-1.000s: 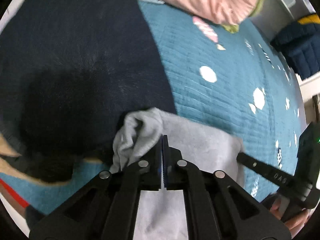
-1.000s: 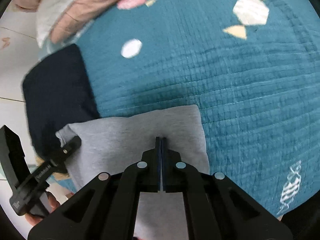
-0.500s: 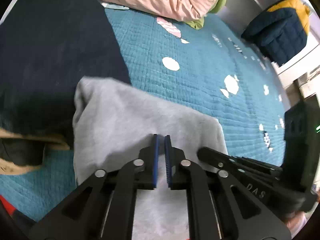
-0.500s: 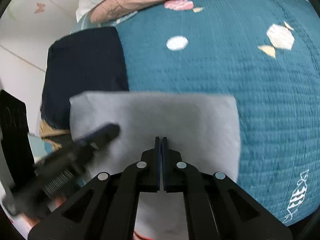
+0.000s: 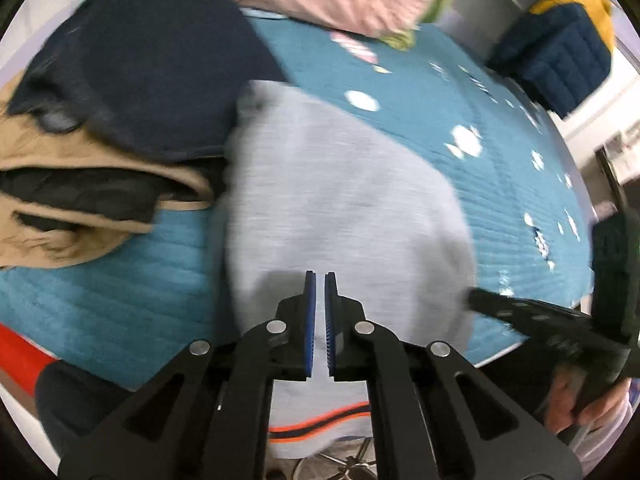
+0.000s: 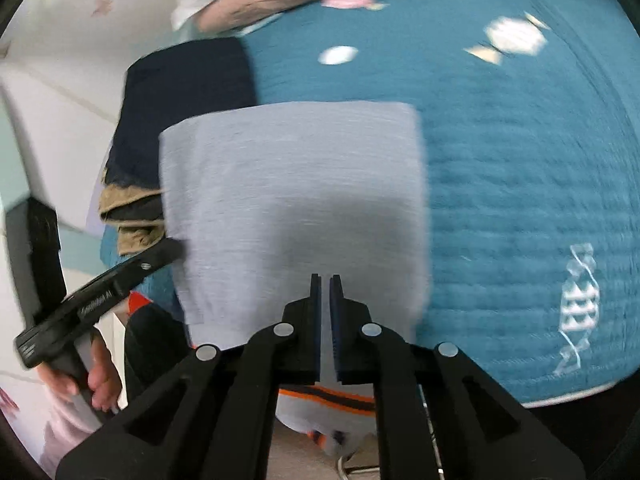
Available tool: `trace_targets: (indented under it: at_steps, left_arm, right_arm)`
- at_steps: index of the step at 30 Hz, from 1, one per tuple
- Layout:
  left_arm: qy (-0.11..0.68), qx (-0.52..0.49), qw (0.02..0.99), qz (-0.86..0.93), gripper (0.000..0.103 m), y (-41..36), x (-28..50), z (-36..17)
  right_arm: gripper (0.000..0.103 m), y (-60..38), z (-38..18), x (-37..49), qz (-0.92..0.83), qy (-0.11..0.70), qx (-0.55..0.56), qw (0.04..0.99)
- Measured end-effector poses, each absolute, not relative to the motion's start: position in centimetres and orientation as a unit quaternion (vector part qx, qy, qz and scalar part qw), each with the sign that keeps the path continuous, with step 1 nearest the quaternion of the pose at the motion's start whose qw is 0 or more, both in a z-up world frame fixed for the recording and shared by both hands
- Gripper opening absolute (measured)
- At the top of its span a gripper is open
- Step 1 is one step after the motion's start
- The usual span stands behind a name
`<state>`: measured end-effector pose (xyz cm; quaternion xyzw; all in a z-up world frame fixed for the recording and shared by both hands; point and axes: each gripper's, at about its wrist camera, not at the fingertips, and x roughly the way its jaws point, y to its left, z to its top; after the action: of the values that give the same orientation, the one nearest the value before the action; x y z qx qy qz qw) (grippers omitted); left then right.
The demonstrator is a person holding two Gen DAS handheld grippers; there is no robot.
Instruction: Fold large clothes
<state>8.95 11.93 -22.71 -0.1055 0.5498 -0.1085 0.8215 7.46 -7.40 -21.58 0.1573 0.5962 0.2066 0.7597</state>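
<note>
Right wrist view: your right claw (image 6: pixel 324 292) is opening, gripping nothing; left claw (image 5: pixel 320 292) nearly together; garment (image 6: pixel 292 200) lies flat for folding.

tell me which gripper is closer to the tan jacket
Left. The left gripper is over the grey garment on the side beside the tan jacket. The right gripper is over the garment's far side, away from the jacket.
</note>
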Motion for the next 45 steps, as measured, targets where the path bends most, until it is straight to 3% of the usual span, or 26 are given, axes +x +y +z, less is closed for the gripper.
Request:
trace_targets:
  at_steps: [6,10,15,17,19,20,21,22,23,24,26,34,45]
  left_arm:
    - [0.586,-0.078,0.799,-0.110,0.004,9.3,6.5,-26.8]
    - [0.591,-0.087,0.794,-0.114,0.003,11.0,3.5,-27.1]
    - [0.606,-0.102,0.783,-0.100,0.004,13.1,1.4,-27.7]
    - [0.607,-0.105,0.782,-0.094,0.004,13.3,1.1,-27.3]
    - [0.601,-0.100,0.787,-0.098,0.013,13.2,0.8,-26.4]
    - [0.596,-0.089,0.792,-0.097,0.030,13.0,0.9,-25.7]
    - [0.590,-0.083,0.798,-0.096,0.057,13.0,1.0,-25.2]
    - [0.580,-0.077,0.806,-0.094,0.065,12.9,1.1,-24.5]
    - [0.564,-0.075,0.817,-0.088,0.071,13.0,1.3,-23.6]
    - [0.560,-0.077,0.821,-0.082,0.079,13.0,1.5,-23.2]
    - [0.550,-0.092,0.828,-0.062,0.088,13.6,2.3,-22.7]
    - [0.558,-0.092,0.823,-0.044,0.088,15.2,6.3,-23.2]
    - [0.610,-0.160,0.773,-0.072,0.089,16.0,10.1,-27.6]
  right_arm:
    - [0.000,-5.8,-25.2,5.5,0.238,0.629,0.145,0.726]
    - [0.000,-8.3,-26.1,3.9,0.237,0.655,0.193,0.691]
    - [0.000,-8.7,-26.9,1.0,0.229,0.682,0.159,0.676]
    - [0.004,-9.0,-26.6,0.4,0.237,0.677,0.174,0.675]
    - [0.008,-9.4,-25.3,0.3,0.243,0.664,0.173,0.685]
    - [0.011,-9.7,-24.4,0.4,0.244,0.652,0.169,0.697]
    - [0.026,-10.1,-23.7,0.4,0.242,0.644,0.167,0.706]
    - [0.055,-10.6,-22.7,0.6,0.237,0.629,0.169,0.721]
    - [0.068,-11.2,-22.0,0.6,0.230,0.619,0.170,0.731]
    - [0.077,-11.7,-21.6,0.7,0.226,0.611,0.173,0.739]
    - [0.077,-12.6,-21.0,1.3,0.221,0.601,0.185,0.745]
    - [0.085,-14.7,-22.1,3.5,0.195,0.611,0.217,0.736]
    - [0.085,-13.7,-25.8,6.8,0.185,0.645,0.231,0.704]
